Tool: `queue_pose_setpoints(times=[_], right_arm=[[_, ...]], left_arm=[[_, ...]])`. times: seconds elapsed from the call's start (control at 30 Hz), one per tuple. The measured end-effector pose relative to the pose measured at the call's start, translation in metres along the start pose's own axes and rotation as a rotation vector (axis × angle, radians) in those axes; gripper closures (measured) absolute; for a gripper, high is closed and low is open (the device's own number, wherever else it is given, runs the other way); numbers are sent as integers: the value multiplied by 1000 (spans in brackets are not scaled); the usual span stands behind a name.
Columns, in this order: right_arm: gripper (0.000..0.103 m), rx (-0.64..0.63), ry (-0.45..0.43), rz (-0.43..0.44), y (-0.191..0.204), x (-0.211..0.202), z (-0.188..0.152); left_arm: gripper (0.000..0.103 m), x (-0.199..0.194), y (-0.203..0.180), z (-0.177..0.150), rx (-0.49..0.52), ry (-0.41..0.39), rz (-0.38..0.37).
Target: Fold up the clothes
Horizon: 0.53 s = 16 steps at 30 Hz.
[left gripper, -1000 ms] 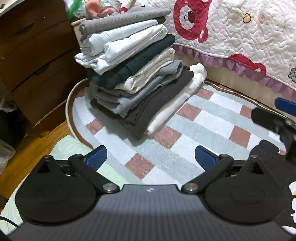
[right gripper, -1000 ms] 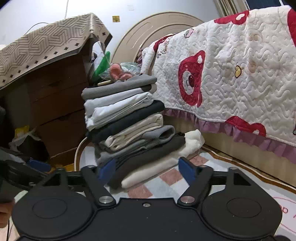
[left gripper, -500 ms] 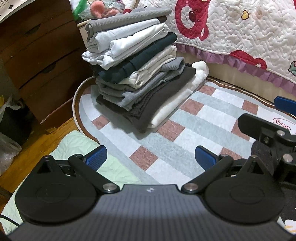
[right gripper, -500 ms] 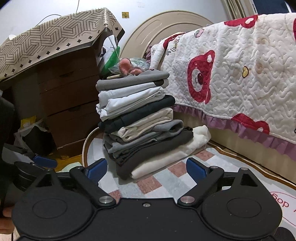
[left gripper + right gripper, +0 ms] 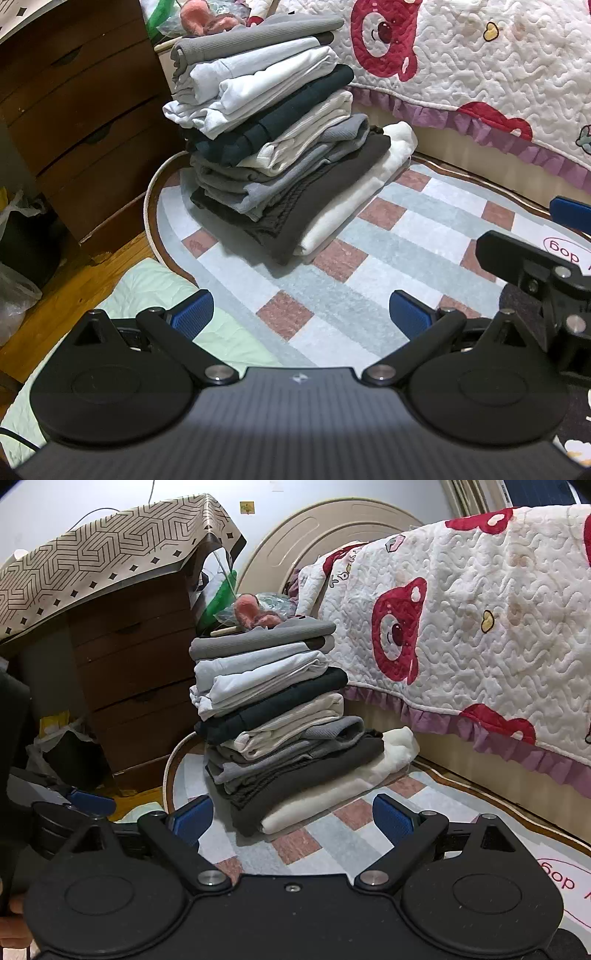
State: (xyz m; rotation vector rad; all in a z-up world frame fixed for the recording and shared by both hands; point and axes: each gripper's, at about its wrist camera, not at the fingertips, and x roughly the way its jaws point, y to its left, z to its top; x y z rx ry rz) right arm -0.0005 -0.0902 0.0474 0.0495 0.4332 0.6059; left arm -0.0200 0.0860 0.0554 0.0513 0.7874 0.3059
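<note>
left gripper [image 5: 299,314]: fingers wide apart, holding nothing
right gripper [image 5: 293,818]: fingers wide apart, holding nothing
pile of folded clothes [image 5: 280,136]: on the checked rug [image 5: 424,236], beside the bed quilt [image 5: 498,62]

A tall stack of folded clothes [image 5: 280,147] stands on a checked oval rug [image 5: 424,243], a dark wooden chest of drawers [image 5: 81,110] to its left, a quilt-covered bed [image 5: 480,74] to its right

Checkered rug [image 5: 424,236] on wooden floor [image 5: 55,310], folded clothes stack [image 5: 280,147] on rug
</note>
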Motion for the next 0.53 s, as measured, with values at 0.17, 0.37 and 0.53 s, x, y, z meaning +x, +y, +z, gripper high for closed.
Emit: queue_pose_setpoints(times=[0.17, 0.37, 0.53], right_arm=[[8, -5, 2, 1, 2, 0, 0], [8, -2, 2, 7, 2, 0, 1], [8, 3, 6, 11, 3, 2, 2]], left_arm=[[0, -1, 0, 0, 9, -11, 16], [0, 0, 1, -1, 1, 2, 14], [0, 0, 3, -1, 0, 3, 16]])
